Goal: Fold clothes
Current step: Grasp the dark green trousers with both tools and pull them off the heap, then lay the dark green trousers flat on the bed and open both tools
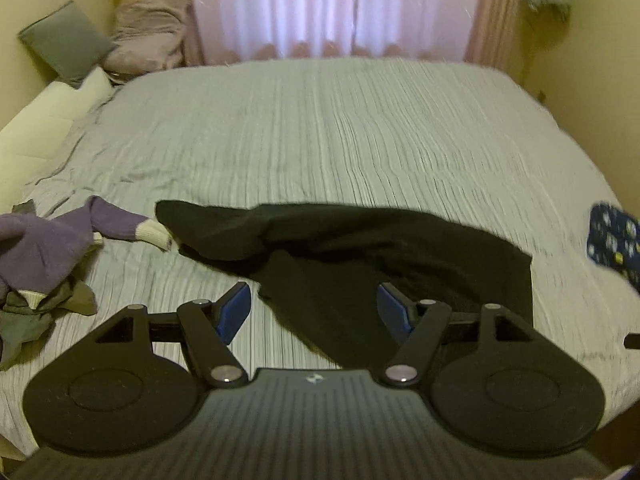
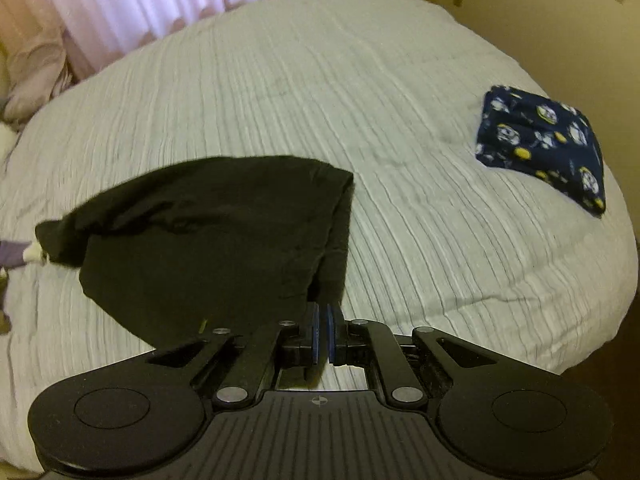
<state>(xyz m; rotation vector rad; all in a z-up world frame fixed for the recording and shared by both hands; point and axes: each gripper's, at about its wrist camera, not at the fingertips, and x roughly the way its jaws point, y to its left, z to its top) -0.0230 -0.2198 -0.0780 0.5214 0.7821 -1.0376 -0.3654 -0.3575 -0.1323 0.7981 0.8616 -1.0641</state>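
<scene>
Black garment (image 2: 208, 240) corner pinched in right tool (image 2: 324, 320), left tool (image 1: 314, 312) spread above it

Dim, warm-tinted room, daylight glowing through the curtains (image 1: 320, 8), slight motion blur, fisheye bending at edges.

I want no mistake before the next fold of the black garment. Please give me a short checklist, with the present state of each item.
1. Right gripper closed on the black garment corner: ok, jaws together at the cloth edge.
2. Left gripper ready to grasp: ok, open above the garment.
3. Garment flat: not ok, bunched towards the purple sweater.
4. Garment apart from the sweater cuff: cannot tell, they meet closely.
5. Bedspread beyond the garment bare: ok.
6. Folded patterned cloth out of the way: ok.
</scene>
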